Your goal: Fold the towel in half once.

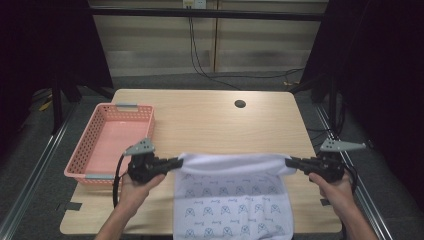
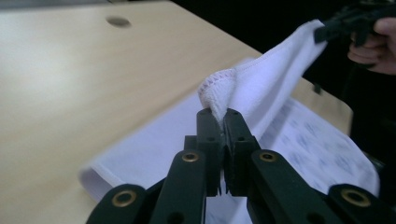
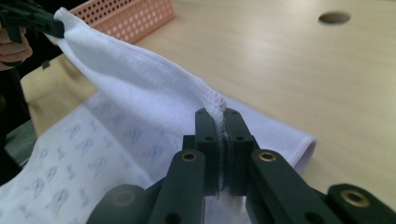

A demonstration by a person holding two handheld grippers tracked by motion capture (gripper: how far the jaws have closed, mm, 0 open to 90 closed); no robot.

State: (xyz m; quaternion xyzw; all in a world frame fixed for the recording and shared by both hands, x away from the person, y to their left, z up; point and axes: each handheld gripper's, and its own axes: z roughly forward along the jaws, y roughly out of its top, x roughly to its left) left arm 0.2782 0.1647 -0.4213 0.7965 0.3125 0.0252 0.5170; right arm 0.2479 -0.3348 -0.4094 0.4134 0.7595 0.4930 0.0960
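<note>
White printed cloth (image 1: 235,195) lies spread over the near half of a pale wooden table (image 1: 210,120), its lower edge hanging off the front. One hemmed edge is lifted and stretched level between two hand-held grippers. The left gripper (image 1: 176,162) has its black jaws pressed together on the left corner of that edge; the left gripper view shows the stitched hem bunched between them (image 2: 219,93). The right gripper (image 1: 291,162) is likewise clamped on the opposite corner, hem pinched tight in its own view (image 3: 217,105). A pink perforated basket (image 1: 95,145) sits at the table's left side, just beside the left hand (image 1: 137,187) (it appears to hold nothing).

The work looks like a fold, carrying the raised edge over the flat part. To do it well, keep both corners at the same height and the edge taut, move the two hands together, and line the hem up squarely with the cloth beneath before letting go, so no crease or skew sets in.
</note>
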